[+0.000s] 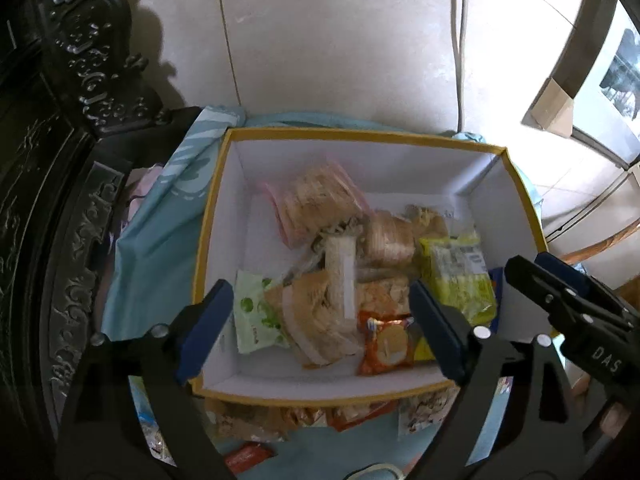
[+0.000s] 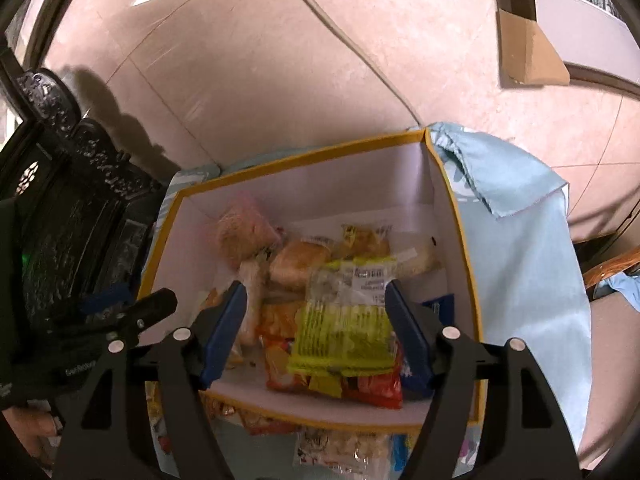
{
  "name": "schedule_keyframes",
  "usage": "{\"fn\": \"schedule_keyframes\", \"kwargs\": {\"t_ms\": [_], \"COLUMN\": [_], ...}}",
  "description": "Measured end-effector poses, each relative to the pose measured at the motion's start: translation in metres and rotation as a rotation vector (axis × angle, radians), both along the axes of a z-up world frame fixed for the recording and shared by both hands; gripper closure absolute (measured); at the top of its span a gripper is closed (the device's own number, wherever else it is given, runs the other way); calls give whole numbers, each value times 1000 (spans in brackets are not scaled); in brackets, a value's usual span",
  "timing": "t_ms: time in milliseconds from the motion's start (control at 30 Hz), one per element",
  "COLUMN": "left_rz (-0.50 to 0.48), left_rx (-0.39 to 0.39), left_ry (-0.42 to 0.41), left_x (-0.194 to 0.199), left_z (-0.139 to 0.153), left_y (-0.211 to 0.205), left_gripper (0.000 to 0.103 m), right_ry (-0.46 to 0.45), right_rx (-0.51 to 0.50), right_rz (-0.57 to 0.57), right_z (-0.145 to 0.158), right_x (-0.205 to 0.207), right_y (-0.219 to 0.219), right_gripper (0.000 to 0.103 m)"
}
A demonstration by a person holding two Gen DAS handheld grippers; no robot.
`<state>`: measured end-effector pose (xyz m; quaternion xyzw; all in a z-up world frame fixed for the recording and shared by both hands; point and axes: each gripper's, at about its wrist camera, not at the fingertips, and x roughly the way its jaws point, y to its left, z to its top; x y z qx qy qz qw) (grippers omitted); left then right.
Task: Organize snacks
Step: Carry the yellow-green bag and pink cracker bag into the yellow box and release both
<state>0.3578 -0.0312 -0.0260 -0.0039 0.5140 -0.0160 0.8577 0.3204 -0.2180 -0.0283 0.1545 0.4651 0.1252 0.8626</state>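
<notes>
A white box with a yellow rim (image 1: 212, 216) (image 2: 460, 216) sits on a light blue cloth and holds several snack packs. A yellow-green pack (image 1: 460, 276) (image 2: 344, 332) lies at its right side. An orange round-biscuit pack (image 1: 386, 340) lies at the front, a green-white pack (image 1: 256, 316) at the front left, and a pink bag of biscuits (image 1: 316, 200) (image 2: 240, 232) at the back. My left gripper (image 1: 320, 324) is open and empty over the box front. My right gripper (image 2: 316, 332) is open above the yellow-green pack; it also shows in the left wrist view (image 1: 560, 280).
More snack packs (image 1: 280, 420) (image 2: 340, 448) lie on the blue cloth (image 2: 532, 280) in front of the box. A dark carved wooden cabinet (image 1: 60, 200) (image 2: 72, 208) stands at the left. A cardboard box (image 2: 528, 52) sits on the tiled floor beyond.
</notes>
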Motion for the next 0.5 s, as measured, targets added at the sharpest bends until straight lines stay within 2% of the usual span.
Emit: {"fn": "schedule_keyframes", "kwargs": {"t_ms": [300,500], "left_rz": [-3,16], "left_rx": [4,4], "left_ry": [-2,12], "left_x": [-48,-81], "left_z": [9,8], "left_y": [9,23], "left_gripper": [12,11], "right_ry": [-43,-33], "right_rx": [-19,0], "right_rz": [40,50], "right_z": [11,8], "right_x": [-52,-84], "right_y": [-6,-13], "right_gripper": [29,28]}}
